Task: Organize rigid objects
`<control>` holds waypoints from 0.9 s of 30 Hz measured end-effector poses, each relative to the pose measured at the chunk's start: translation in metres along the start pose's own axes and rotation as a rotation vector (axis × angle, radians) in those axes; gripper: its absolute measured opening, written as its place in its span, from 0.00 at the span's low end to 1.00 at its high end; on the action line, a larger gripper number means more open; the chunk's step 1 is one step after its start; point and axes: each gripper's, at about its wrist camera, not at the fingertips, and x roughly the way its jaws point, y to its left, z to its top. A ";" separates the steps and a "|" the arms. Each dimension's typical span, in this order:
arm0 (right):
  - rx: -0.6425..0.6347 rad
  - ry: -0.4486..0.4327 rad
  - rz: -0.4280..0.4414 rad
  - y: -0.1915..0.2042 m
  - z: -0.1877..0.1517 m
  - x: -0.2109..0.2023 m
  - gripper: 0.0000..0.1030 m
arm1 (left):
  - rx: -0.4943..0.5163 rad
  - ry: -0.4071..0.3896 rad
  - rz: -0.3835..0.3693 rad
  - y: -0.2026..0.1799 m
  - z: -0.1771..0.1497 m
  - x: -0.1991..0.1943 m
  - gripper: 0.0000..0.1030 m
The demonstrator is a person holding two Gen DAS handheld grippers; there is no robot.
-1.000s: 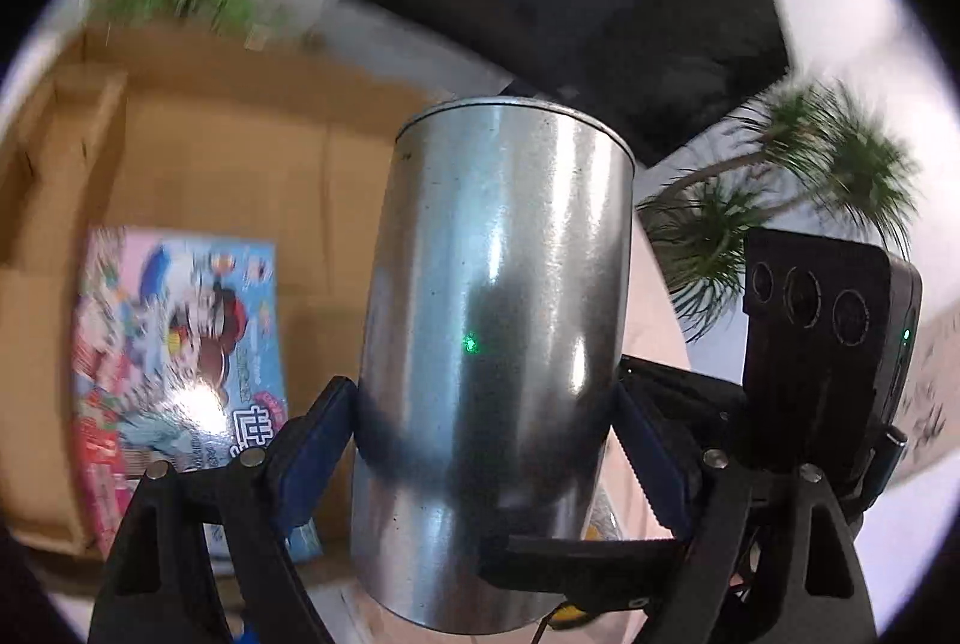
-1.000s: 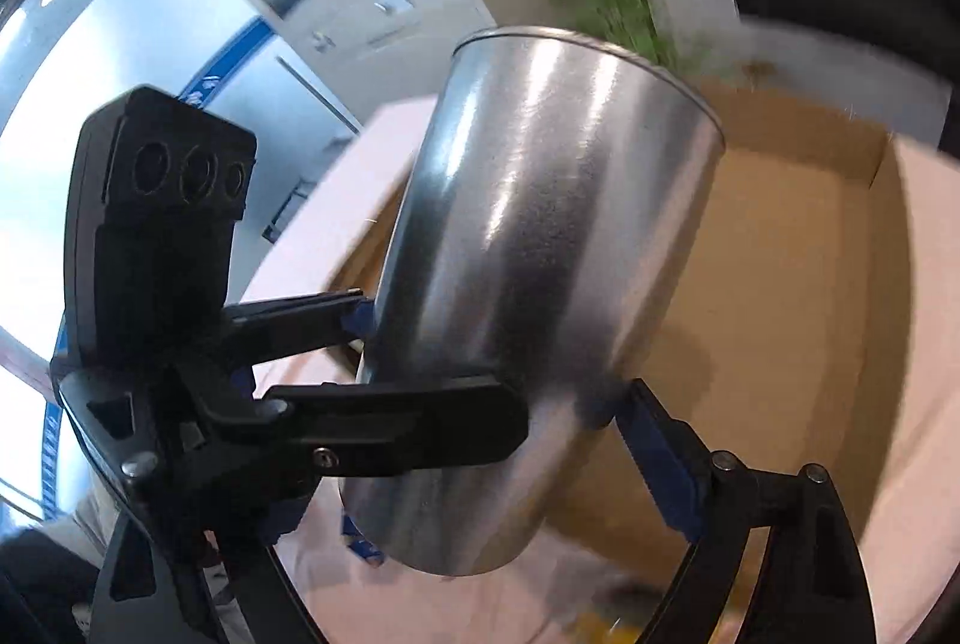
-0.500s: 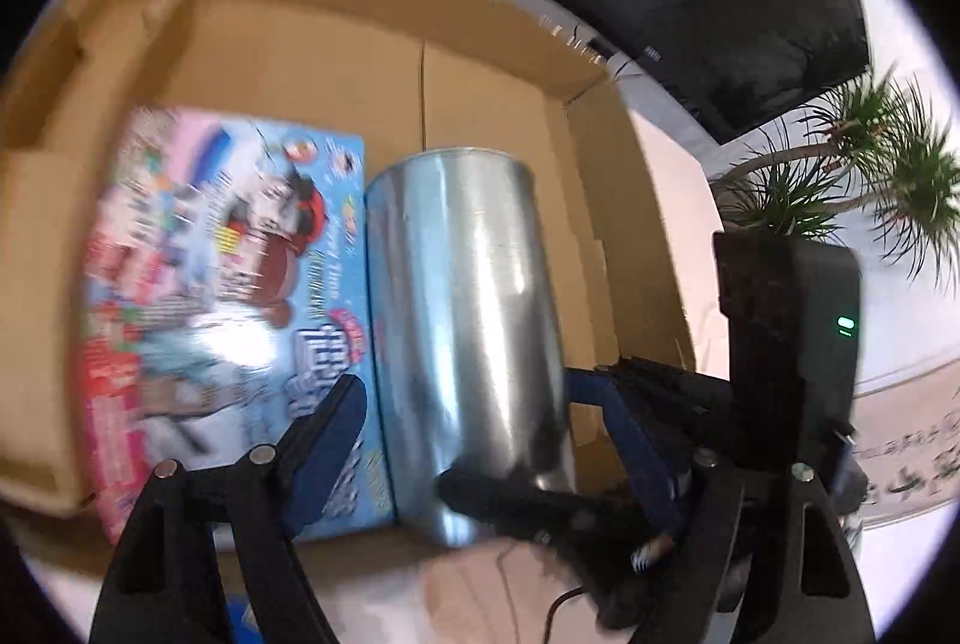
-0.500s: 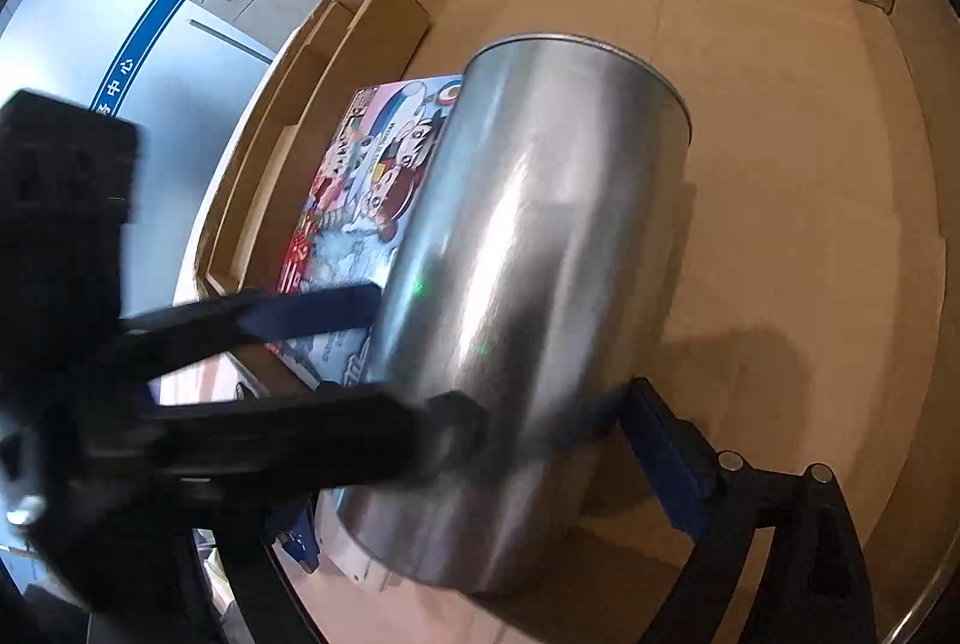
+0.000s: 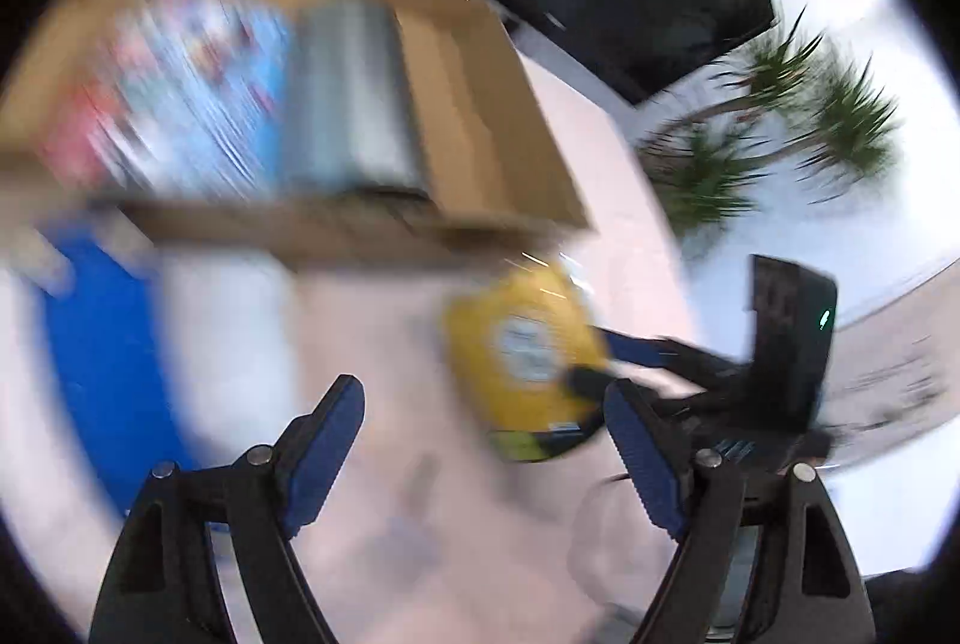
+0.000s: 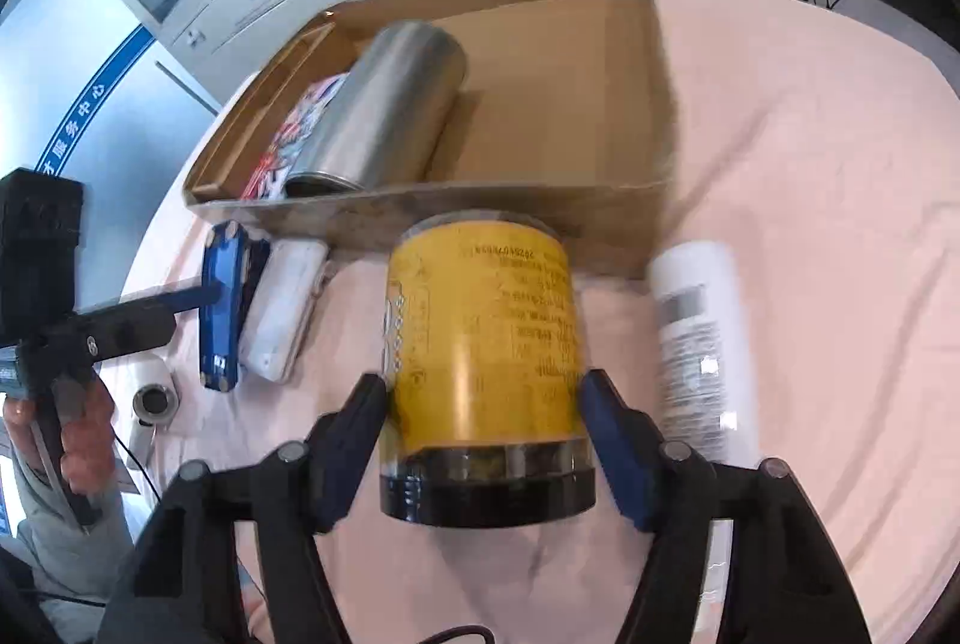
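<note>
A: The yellow jar (image 6: 483, 344) is found lying on the pink cloth (image 6: 810, 224), just in front of the near wall of the cardboard box (image 6: 456, 212). Its black lid (image 6: 486, 494) is turned toward the right gripper (image 6: 483, 404), and its far end is pointed at the box.

B: How is it placed between the fingers?

A: Its long axis is run straight ahead along the fingers, so the rounded sides are met across their width. The blue pads (image 6: 606, 434) are seen against both flanks just above the lid; the right gripper is judged to be closed on the jar, though a firm squeeze cannot be confirmed.

B: And the left gripper (image 5: 480, 440)?

A: It is held wide apart with nothing between its fingers. In its blurred view the jar is seen ahead and to its right, with the box beyond. The right gripper is plainly the nearer one.

B: What is the coming move likely to depend on?

A: The box lies directly ahead of the jar. Inside it, the steel can (image 6: 390, 110) is laid on its side at the left, beside a colourful flat box (image 6: 294, 134); bare floor is left to the right. A lift over the near wall and a forward carry, along the jar's own axis, is what would probably be required.

B: Anything close by?

A: A white bottle (image 6: 702, 344) is lying just to the right of the jar, and a blue item (image 6: 222, 308) with a white one (image 6: 282, 308) to the left.
</note>
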 end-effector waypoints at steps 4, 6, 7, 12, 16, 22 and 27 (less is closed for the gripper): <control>-0.096 0.048 0.188 0.034 -0.014 0.000 0.64 | -0.103 0.071 -0.003 0.017 0.000 0.030 0.82; -0.062 0.061 0.215 0.030 -0.013 0.010 0.70 | -0.126 0.090 0.026 0.025 0.003 0.037 0.81; -0.039 0.075 0.225 0.026 -0.011 0.016 0.79 | -0.142 0.101 0.031 0.031 0.003 0.039 0.79; 0.101 0.147 0.393 0.018 -0.007 0.062 0.88 | -0.049 0.108 0.125 0.015 0.002 0.037 0.80; 0.059 0.058 0.349 0.036 -0.004 0.028 0.86 | 0.065 0.024 0.138 -0.028 0.010 0.002 0.80; -0.123 -0.175 0.256 0.047 0.069 -0.071 0.86 | 0.227 -0.154 0.111 -0.092 0.083 -0.036 0.80; -0.125 -0.072 0.257 0.019 0.135 -0.036 0.85 | 0.108 -0.109 0.157 -0.059 0.141 0.004 0.80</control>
